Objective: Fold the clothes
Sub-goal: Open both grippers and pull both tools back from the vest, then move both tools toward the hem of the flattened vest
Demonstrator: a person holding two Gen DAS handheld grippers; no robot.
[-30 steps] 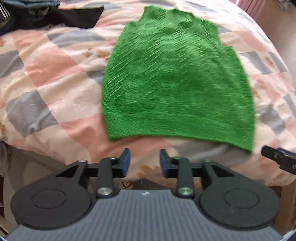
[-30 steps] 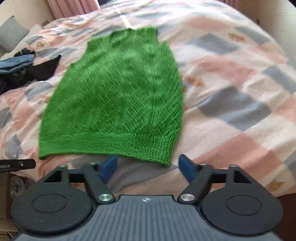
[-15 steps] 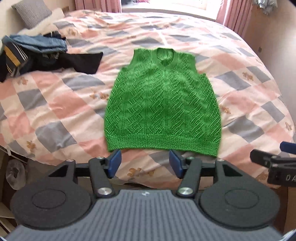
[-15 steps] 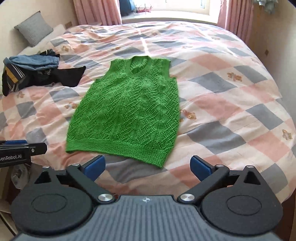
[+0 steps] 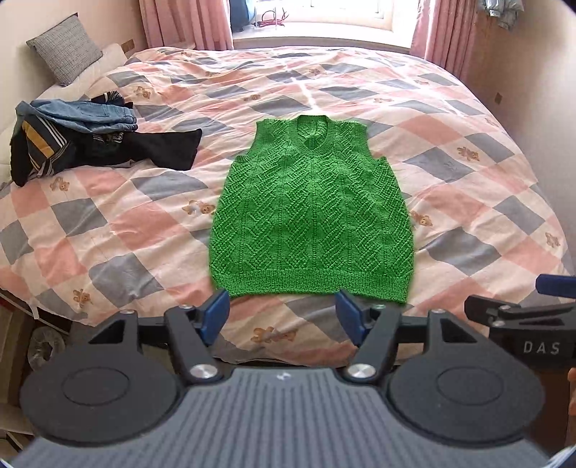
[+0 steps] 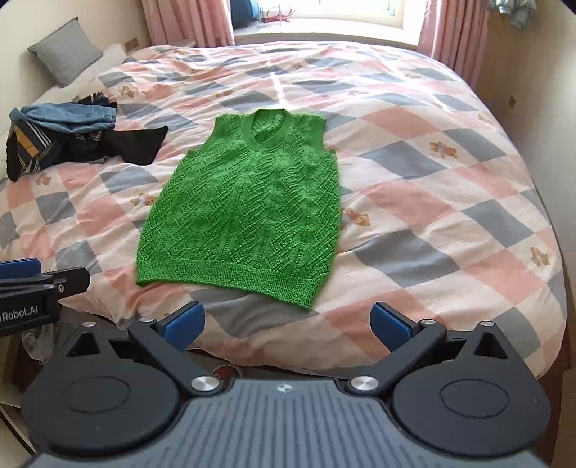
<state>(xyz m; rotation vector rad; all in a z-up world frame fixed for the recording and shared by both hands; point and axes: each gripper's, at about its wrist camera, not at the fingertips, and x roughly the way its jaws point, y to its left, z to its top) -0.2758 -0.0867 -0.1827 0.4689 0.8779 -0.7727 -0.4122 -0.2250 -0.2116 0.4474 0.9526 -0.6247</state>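
A green knitted vest (image 5: 312, 212) lies flat and spread out on the bed, neck away from me, hem towards me. In the right wrist view the vest (image 6: 248, 208) sits left of centre. My left gripper (image 5: 282, 316) hangs open just short of the hem, above the bed's near edge, holding nothing. My right gripper (image 6: 286, 324) is open wide, also clear of the hem and empty. Each gripper shows at the edge of the other's view.
The bed has a checked pink, grey and white quilt (image 5: 468, 151). A pile of dark and denim clothes (image 5: 82, 140) lies at the left. A grey pillow (image 5: 64, 48) leans at the head. Pink curtains (image 5: 187, 21) frame the window behind.
Both grippers have pulled back and up from the vest's hem, so the whole bed is in view. Both have opened wider, the left from a narrow gap.
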